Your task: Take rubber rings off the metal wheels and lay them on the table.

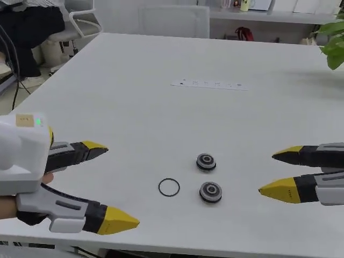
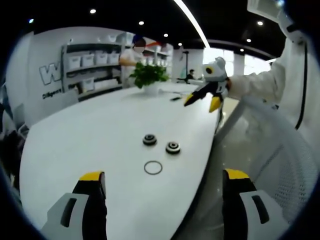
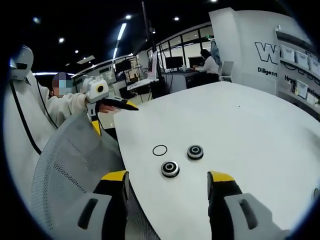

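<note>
Beside two metal wheels lies one thin black rubber ring; both hand-held grippers gape empty

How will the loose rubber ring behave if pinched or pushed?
The rubber ring looks thin, so probably floppy and very light. It lies flat on the table, so likely hard to get under; a push would probably slide it, not roll it.

Two small metal wheels with dark rims lie flat on the white desk, far wheel and near wheel close but apart. Thin black ring lies flat, loose, just left of the near wheel.
</note>
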`<action>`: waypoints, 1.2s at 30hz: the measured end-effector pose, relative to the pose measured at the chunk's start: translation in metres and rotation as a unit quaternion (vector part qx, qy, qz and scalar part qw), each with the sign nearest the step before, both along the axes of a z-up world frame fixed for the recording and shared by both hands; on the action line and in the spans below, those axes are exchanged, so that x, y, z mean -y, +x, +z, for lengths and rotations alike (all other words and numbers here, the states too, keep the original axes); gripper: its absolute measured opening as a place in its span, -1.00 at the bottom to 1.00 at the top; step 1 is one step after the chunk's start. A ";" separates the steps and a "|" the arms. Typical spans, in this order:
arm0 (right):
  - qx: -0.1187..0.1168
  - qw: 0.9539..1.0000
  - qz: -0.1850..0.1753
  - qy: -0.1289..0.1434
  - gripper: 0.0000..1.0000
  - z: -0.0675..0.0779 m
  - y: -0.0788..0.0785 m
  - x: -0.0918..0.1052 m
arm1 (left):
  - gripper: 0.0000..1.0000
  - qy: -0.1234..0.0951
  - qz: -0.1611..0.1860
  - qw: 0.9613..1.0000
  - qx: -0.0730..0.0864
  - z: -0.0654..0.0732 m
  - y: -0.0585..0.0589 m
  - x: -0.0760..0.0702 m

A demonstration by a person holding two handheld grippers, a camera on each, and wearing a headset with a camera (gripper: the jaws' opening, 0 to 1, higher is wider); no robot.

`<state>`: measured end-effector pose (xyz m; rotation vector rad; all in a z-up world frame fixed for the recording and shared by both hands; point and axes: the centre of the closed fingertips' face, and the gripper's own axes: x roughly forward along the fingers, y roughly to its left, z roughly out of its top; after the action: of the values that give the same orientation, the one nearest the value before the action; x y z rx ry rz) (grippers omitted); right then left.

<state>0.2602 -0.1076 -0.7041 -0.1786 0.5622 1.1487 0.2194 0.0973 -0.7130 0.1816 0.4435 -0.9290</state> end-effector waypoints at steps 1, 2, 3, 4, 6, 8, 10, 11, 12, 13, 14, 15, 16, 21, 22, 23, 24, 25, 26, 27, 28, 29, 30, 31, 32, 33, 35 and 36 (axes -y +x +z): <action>0.001 1.000 -0.002 -0.002 0.22 -0.001 0.000 0.002 | 0.97 0.000 -0.001 1.000 0.000 0.001 0.000 0.000; 0.002 1.000 -0.002 -0.002 0.22 -0.002 0.000 0.004 | 0.97 0.003 -0.002 1.000 0.001 0.003 0.000 0.000; 0.002 1.000 -0.004 -0.003 0.22 -0.004 0.000 0.005 | 0.98 0.004 -0.004 1.000 0.004 0.004 0.001 0.000; 0.002 1.000 -0.005 -0.003 0.22 -0.004 0.000 0.006 | 0.98 0.006 -0.004 1.000 0.005 0.006 0.003 0.000; 0.000 1.000 -0.007 0.002 0.22 -0.006 0.000 0.008 | 1.00 0.003 -0.003 1.000 0.005 0.010 0.006 -0.001; -0.002 1.000 -0.008 0.003 0.22 -0.007 -0.001 0.008 | 1.00 -0.003 -0.005 1.000 0.007 0.016 0.008 0.001; -0.003 1.000 -0.009 0.004 0.22 -0.009 -0.001 0.008 | 0.99 -0.002 -0.006 1.000 0.011 0.020 0.011 0.002; -0.003 1.000 -0.010 0.005 0.22 -0.010 -0.001 0.008 | 0.99 -0.001 -0.008 1.000 0.015 0.022 0.012 0.002; -0.003 1.000 -0.010 0.006 0.22 -0.010 -0.002 0.008 | 1.00 0.000 -0.010 1.000 0.017 0.024 0.014 0.003; -0.004 1.000 -0.010 0.006 0.21 -0.011 -0.002 0.008 | 1.00 -0.002 -0.012 1.000 0.018 0.026 0.015 0.005; -0.004 1.000 -0.011 0.007 0.21 -0.011 -0.002 0.008 | 1.00 -0.003 -0.015 1.000 0.018 0.027 0.016 0.007; -0.003 1.000 -0.011 0.007 0.21 -0.012 -0.002 0.008 | 0.99 -0.003 -0.019 1.000 0.021 0.028 0.017 0.009; -0.001 1.000 -0.012 0.009 0.20 -0.012 -0.001 0.008 | 0.98 -0.003 -0.020 1.000 0.023 0.029 0.018 0.010; 0.001 1.000 -0.017 0.019 0.16 -0.013 0.001 0.010 | 0.98 0.008 -0.042 0.999 0.021 0.026 0.021 0.025; 0.001 1.000 -0.018 0.020 0.15 -0.013 0.000 0.010 | 0.98 0.009 -0.046 0.999 0.020 0.026 0.021 0.028; 0.001 1.000 -0.019 0.020 0.14 -0.014 0.001 0.011 | 0.98 0.011 -0.051 0.998 0.021 0.027 0.021 0.031; 0.001 1.000 -0.019 0.021 0.13 -0.015 0.001 0.011 | 0.98 0.013 -0.054 0.998 0.021 0.026 0.022 0.033; 0.000 1.000 -0.019 0.022 0.12 -0.016 0.001 0.011 | 0.98 0.015 -0.056 0.998 0.021 0.026 0.023 0.035; -0.002 1.000 -0.021 0.023 0.12 -0.017 0.001 0.012 | 0.98 0.018 -0.060 0.998 0.022 0.026 0.023 0.038; -0.002 0.999 -0.021 0.024 0.11 -0.018 0.001 0.012 | 0.98 0.019 -0.063 0.998 0.023 0.027 0.024 0.040; -0.003 0.999 -0.022 0.024 0.11 -0.019 0.002 0.013 | 0.98 0.019 -0.066 0.997 0.024 0.028 0.025 0.043; -0.003 0.999 -0.022 0.025 0.11 -0.019 0.002 0.013 | 0.97 0.019 -0.069 0.997 0.024 0.028 0.025 0.045; -0.002 0.999 -0.023 0.027 0.10 -0.019 0.002 0.013 | 0.97 0.020 -0.072 0.997 0.024 0.028 0.025 0.047; -0.002 0.999 -0.023 0.029 0.09 -0.019 0.002 0.013 | 0.97 0.022 -0.078 0.996 0.026 0.028 0.026 0.050; -0.002 0.999 -0.024 0.031 0.09 -0.019 0.002 0.013 | 0.97 0.025 -0.082 0.996 0.027 0.028 0.026 0.052; -0.002 0.999 -0.024 0.033 0.09 -0.019 0.002 0.012 | 0.97 0.027 -0.086 0.996 0.027 0.027 0.027 0.054; -0.003 0.999 -0.023 0.035 0.08 -0.020 0.001 0.012 | 0.97 0.031 -0.093 0.995 0.027 0.027 0.027 0.057; -0.003 0.999 -0.022 0.034 0.07 -0.021 0.000 0.012 | 0.97 0.032 -0.098 0.994 0.027 0.028 0.028 0.060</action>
<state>0.2605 -0.1197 -0.7248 -0.1032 0.5297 1.1234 0.2475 0.0370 -0.6853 0.3134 0.4102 -1.0998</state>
